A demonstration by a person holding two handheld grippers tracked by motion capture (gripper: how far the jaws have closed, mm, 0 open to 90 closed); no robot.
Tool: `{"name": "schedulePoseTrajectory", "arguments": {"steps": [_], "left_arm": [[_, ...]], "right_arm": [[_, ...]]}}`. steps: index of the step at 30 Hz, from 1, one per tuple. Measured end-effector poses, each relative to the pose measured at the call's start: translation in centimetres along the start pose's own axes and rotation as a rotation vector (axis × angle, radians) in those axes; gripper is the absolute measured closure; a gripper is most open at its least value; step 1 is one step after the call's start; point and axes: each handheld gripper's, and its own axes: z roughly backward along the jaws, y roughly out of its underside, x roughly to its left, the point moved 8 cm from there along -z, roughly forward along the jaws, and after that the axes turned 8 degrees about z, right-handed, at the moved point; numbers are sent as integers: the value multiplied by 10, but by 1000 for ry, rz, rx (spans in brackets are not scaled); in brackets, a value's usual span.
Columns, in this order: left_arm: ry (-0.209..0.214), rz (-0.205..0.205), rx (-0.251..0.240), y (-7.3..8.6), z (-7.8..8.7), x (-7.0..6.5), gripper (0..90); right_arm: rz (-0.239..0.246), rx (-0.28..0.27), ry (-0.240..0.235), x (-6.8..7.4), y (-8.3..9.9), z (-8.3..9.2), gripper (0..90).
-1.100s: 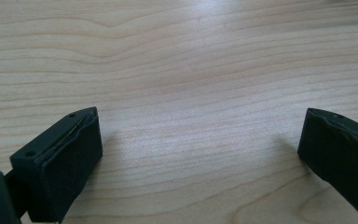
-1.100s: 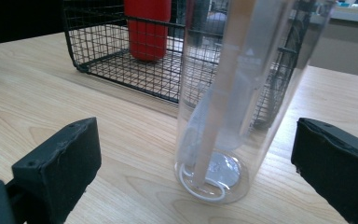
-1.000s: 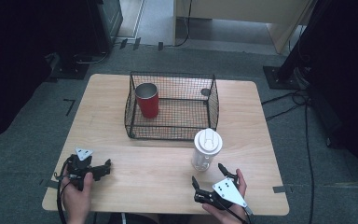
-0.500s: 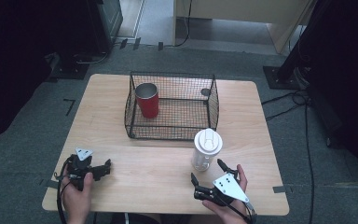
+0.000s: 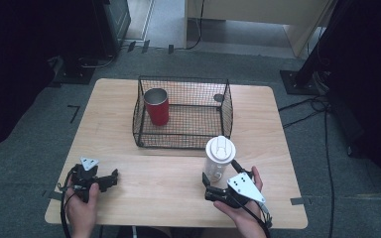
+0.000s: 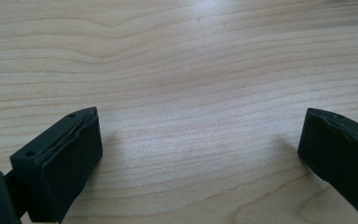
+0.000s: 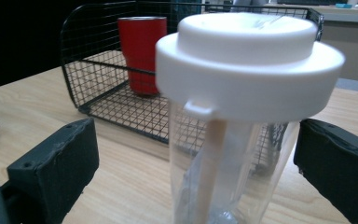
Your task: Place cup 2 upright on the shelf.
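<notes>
Red cup (image 5: 157,106), clear tumbler (image 5: 219,158), wire basket (image 5: 226,106)

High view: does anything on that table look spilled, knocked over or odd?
Nothing stands out. The red metal cup stands upright inside the black wire basket, and the clear plastic tumbler with a white lid stands upright on the wooden table. No spill shows.

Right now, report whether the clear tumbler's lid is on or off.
On. The white lid caps the upright clear tumbler, which stands between the open right gripper jaws, untouched.
</notes>
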Motion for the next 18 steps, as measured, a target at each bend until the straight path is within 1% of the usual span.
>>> {"name": "schedulePoseTrajectory", "arguments": {"steps": [2,5,12,14,16,17,18], "left_arm": [[0,0,0,0,0,0,4],[0,0,0,0,0,0,4],[0,0,0,0,0,0,4],[0,1,0,0,0,0,4],[0,1,0,0,0,0,4],[0,1,0,0,0,0,4],[0,0,0,0,0,0,4]], "right_arm": [[4,15,20,-4,-2,-5,1],[-6,28,37,-8,-3,-12,1],[-14,60,72,-12,-6,-33,11],[-29,68,83,-13,-6,-37,41],[-33,70,100,-15,-7,-40,94],[-32,70,108,-17,-6,-42,138],[-28,73,115,-18,-6,-42,151]]}}
